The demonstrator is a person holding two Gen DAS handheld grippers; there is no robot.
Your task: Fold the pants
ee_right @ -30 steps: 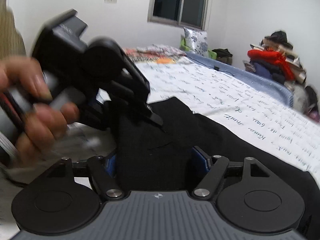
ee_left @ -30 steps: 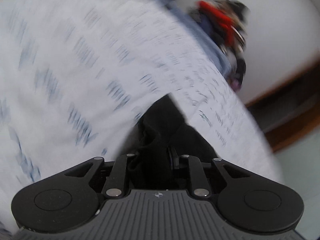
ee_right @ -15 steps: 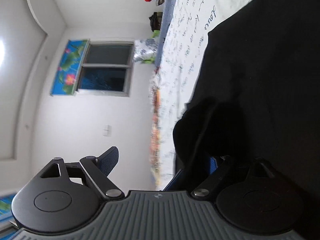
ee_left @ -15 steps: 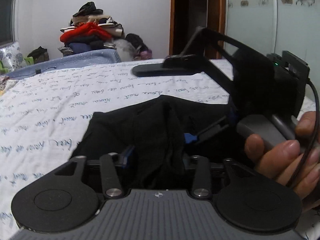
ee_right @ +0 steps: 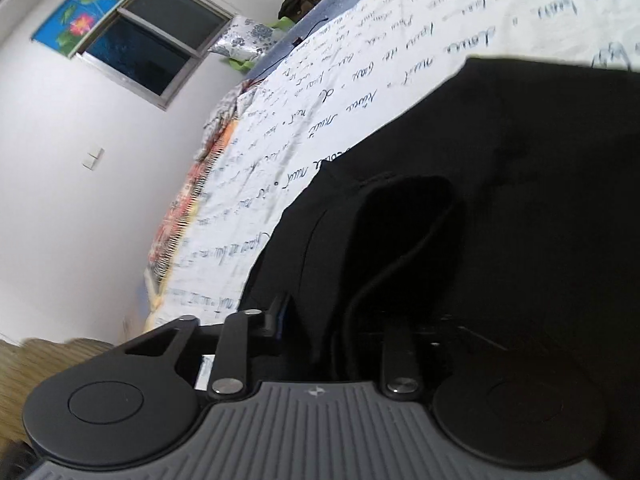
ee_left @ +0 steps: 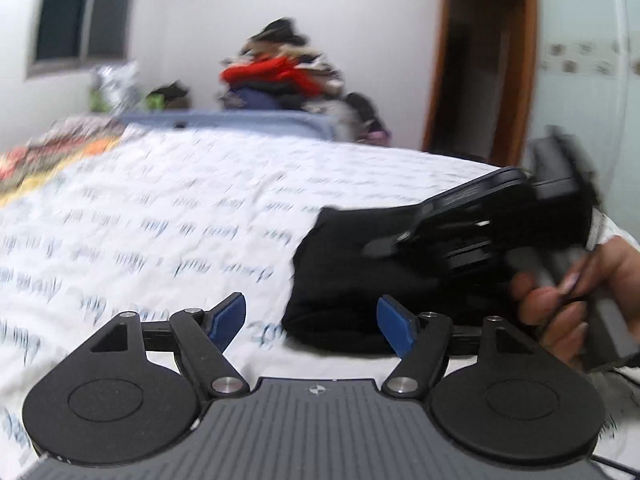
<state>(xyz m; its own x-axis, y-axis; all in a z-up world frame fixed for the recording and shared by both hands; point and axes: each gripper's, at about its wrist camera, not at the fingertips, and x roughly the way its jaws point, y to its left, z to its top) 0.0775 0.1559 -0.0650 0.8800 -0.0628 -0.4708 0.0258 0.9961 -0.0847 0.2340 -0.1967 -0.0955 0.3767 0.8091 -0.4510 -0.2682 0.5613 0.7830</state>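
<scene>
Bed: I see a white script-printed sheet [ee_left: 168, 216], black pants [ee_left: 340, 264] lying right.
Far wall: clothes pile [ee_left: 280, 76], window [ee_left: 80, 12], doorway [ee_left: 480, 60].
Left gripper [ee_left: 312, 320]: opening wide, empty.
Right gripper [ee_right: 340, 320]: closing on pants fabric.

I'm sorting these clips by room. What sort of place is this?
Most likely a home bedroom: a bed under a white script-print cover, a pillow by the window, and a clothes pile against the far wall.

Materials and finishes
Pants [ee_left: 360, 264]: matt black cloth. Sheet [ee_left: 160, 216]: printed white cloth. Left gripper [ee_left: 311, 322]: matt black plastic, blue pads.
</scene>
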